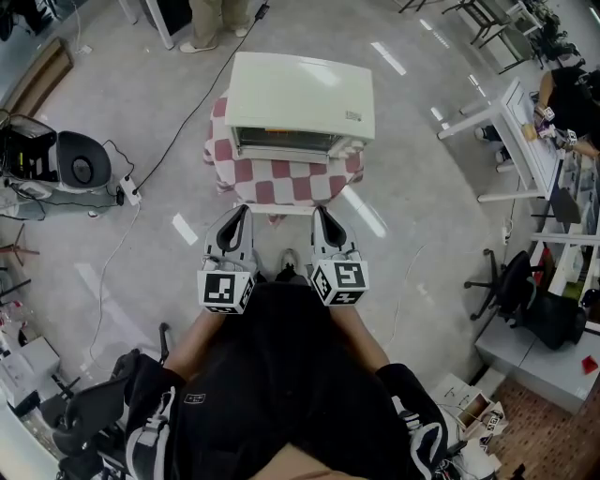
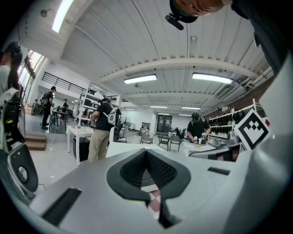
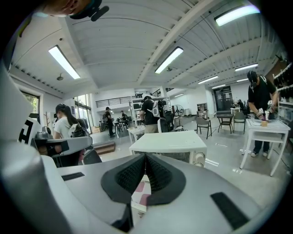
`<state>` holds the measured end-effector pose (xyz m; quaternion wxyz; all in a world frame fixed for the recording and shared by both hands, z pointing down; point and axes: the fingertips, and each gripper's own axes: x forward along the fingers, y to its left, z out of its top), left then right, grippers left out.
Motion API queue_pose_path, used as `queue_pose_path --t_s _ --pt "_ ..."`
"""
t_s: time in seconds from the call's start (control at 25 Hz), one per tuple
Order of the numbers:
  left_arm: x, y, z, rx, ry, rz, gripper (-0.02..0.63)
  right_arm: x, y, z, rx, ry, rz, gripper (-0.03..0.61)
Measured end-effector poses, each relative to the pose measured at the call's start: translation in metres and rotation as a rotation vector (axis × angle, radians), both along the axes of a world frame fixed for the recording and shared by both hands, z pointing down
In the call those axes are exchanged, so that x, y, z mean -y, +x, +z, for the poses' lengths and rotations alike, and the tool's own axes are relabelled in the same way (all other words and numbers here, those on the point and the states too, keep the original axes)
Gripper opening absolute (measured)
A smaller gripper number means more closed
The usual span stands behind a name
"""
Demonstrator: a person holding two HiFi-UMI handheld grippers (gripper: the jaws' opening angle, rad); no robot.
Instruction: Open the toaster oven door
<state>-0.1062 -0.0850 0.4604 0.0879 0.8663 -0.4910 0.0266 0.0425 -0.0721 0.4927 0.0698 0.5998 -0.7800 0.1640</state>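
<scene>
A cream toaster oven (image 1: 300, 98) stands on a small table with a red-and-white checked cloth (image 1: 281, 178), its glass door (image 1: 281, 142) closed and facing me. My left gripper (image 1: 242, 212) and right gripper (image 1: 319, 213) hover side by side just in front of the table's near edge, apart from the oven. Both are shut with nothing between the pads. In the right gripper view the toaster oven (image 3: 170, 142) sits straight ahead beyond the shut right gripper (image 3: 145, 156). In the left gripper view the shut left gripper (image 2: 147, 152) hides most of it.
A black cable (image 1: 178, 122) runs over the floor left of the table to a power strip (image 1: 129, 192). White tables (image 1: 525, 141) stand at the right, with a person working there. Another person (image 1: 211, 23) stands behind the oven. A black chair (image 1: 511, 281) is at the right.
</scene>
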Motion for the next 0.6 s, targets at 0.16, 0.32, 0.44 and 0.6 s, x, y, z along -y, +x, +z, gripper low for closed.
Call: queue_pose_path --t_s 0.16,0.32,0.44,0.6 --pt "-0.0041 -0.0005 -0.0006 0.002 0.002 -0.001 0.009 -0.0019 -0.0006 -0.0006 0.002 0.004 -0.001 0.029" --pt "-0.0062 -0.0008 -0.0003 0.004 0.005 -0.003 0.009 -0.0037 -0.0001 0.0003 0.002 0.005 -0.002 0.029" --pt "-0.0075 -0.0021 -0.0007 0.005 0.005 -0.008 0.009 -0.0045 -0.0010 0.0001 -0.002 0.007 -0.005 0.028" --pt "-0.0077 -0.0017 -0.0003 0.003 -0.001 -0.011 0.009 -0.0036 -0.0017 0.0004 -0.007 0.005 -0.012 0.029"
